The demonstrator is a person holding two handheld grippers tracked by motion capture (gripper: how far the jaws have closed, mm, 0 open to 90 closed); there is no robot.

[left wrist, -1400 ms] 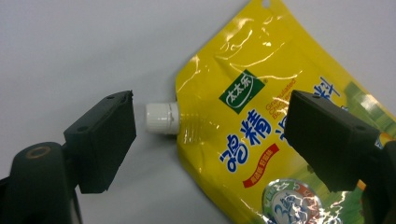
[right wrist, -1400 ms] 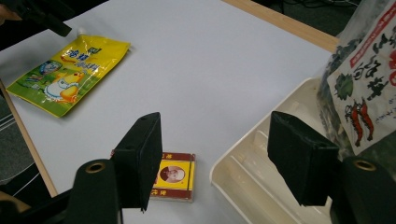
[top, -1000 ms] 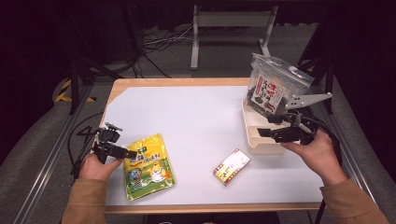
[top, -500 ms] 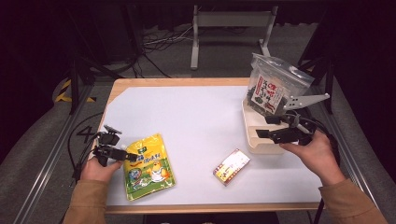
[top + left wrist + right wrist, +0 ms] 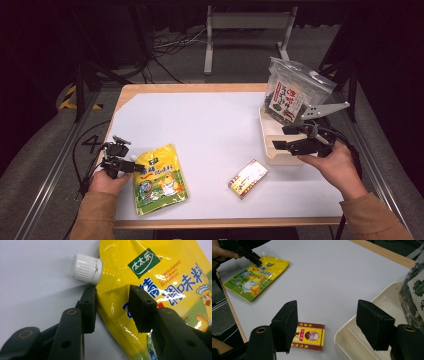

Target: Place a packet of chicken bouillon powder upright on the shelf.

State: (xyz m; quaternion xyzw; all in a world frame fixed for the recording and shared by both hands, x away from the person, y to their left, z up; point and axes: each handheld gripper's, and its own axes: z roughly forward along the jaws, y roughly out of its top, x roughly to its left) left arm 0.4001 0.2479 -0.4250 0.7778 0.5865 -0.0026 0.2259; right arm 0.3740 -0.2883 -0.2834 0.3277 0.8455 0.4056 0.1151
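Two black jaws of left gripper (image 5: pixel 112 310) straddling glossy yellow spouted pouch (image 5: pixel 160 290) edge unclosed, ribbed white cap (image 5: pixel 85 268) alongside, right gripper (image 5: pixel 332 327) gaping wide above flat box (image 5: pixel 310 336).

The yellow pouch (image 5: pixel 160 287), at the right of the left gripper view, reads "Granulated Chicken Bouillon" in orange and carries 太太乐 on a green badge.

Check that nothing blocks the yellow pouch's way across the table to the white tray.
Nothing visible does. The left gripper straddles the yellow pouch edge, jaws open. The white table between pouch and white tray is bare; the small box lies nearer the person, beside the direct line.
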